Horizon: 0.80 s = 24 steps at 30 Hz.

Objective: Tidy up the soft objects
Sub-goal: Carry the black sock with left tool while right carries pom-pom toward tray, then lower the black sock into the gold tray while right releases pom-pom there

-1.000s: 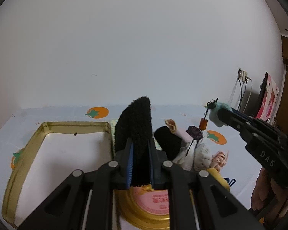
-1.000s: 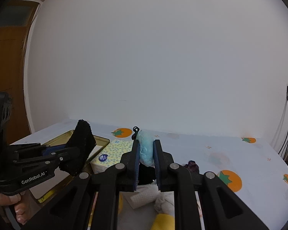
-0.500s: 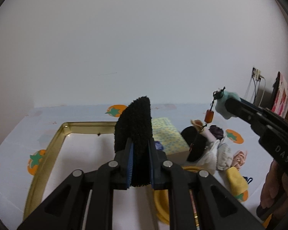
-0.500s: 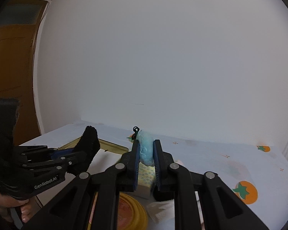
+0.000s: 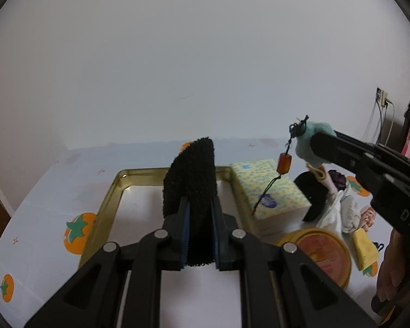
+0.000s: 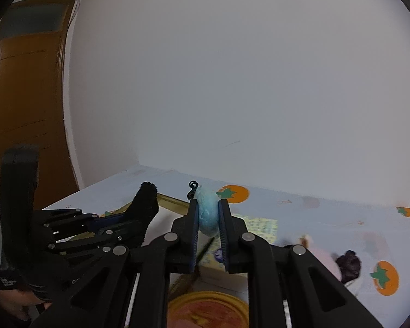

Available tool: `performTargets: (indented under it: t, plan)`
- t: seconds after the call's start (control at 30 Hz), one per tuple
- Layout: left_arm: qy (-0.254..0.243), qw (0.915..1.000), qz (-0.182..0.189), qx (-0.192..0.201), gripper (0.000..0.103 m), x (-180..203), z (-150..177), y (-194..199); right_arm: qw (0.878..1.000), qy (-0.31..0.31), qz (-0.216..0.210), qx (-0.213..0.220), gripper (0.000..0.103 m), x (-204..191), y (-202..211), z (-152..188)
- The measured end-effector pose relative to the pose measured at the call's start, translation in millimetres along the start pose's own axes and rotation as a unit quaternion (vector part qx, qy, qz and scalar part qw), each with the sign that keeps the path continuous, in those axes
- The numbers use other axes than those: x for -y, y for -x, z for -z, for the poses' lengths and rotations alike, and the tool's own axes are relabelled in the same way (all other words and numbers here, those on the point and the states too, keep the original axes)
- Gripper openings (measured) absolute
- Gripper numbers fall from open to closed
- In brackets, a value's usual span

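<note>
Black cloth [image 5: 194, 180]: lower part hidden between the left claw's [image 5: 200, 232] fingers.
Gold tray [image 5: 117, 191]: near rim hidden behind that claw.
Round tin [image 6: 207, 311]: cut off by the bottom edge, below the right claw [image 6: 208, 235].
Pile right of the claw [image 6: 328, 259]: blurred, items unclear.
Tissue pack [image 6: 257, 227]: partly behind the fingers.

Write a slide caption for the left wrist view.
Left gripper clamps a black fuzzy cloth above a gold tray.

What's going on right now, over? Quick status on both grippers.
Left gripper shut on black fuzzy cloth, above gold tray. Right gripper shut on blue plush charm. Tissue box beside tray.
</note>
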<state>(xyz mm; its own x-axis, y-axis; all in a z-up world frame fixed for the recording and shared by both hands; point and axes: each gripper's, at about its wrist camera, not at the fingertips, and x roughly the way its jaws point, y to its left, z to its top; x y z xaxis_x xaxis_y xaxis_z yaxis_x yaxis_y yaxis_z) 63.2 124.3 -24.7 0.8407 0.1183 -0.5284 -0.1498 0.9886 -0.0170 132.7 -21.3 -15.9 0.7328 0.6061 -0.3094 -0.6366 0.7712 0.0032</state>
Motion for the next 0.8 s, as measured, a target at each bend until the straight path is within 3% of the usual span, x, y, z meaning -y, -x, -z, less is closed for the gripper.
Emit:
performTargets:
  t: [0.17, 0.8]
  plan:
    - [0.003, 0.9999, -0.013, -0.01, 0.012, -14.7, 0.9, -4.2, 1.0, 0.009, -0.013, -0.01, 0.015, -18.9, -15.4, -2.4]
    - [-0.013, 0.9976, -0.04, -0.055, 0.012, -40.1, -2.8, -22.2, 0.997, -0.007, -0.031, -0.077, 0.016, -28.0, -57.0, 7.3]
